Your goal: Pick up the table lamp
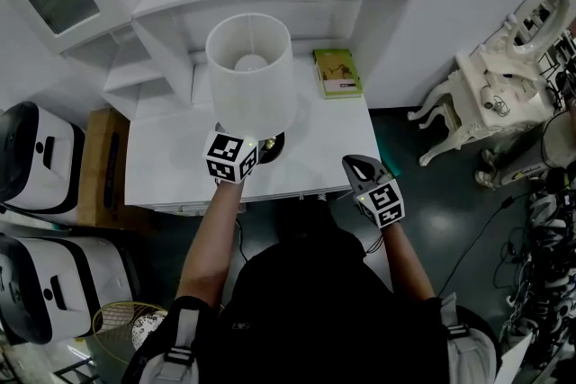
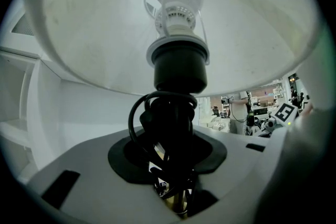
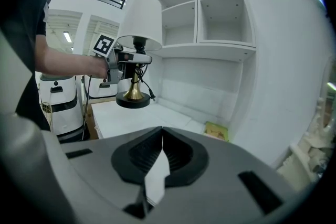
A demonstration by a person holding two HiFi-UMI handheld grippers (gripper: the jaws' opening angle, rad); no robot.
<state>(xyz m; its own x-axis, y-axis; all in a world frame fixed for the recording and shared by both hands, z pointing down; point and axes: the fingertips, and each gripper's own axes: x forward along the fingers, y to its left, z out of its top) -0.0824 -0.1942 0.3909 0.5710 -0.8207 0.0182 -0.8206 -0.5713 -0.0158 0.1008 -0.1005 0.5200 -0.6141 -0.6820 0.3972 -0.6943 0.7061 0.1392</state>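
The table lamp (image 1: 249,72) is held by its brass stem in the left hand-held gripper (image 1: 241,150), whose jaws are closed partway on the stem and the black cord (image 2: 137,119) coiled round it. The lamp is kept upright over the front middle of the white tabletop (image 1: 333,148), its black base (image 3: 133,102) seemingly just clear of the surface. The right hand-held gripper (image 3: 157,181) is seen closed and empty, off the front right edge. A green book (image 1: 337,72) lies at the back right corner.

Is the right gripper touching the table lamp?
No: the right gripper hangs by the front edge of the table, apart from the table lamp, which the left gripper grips by its stem.
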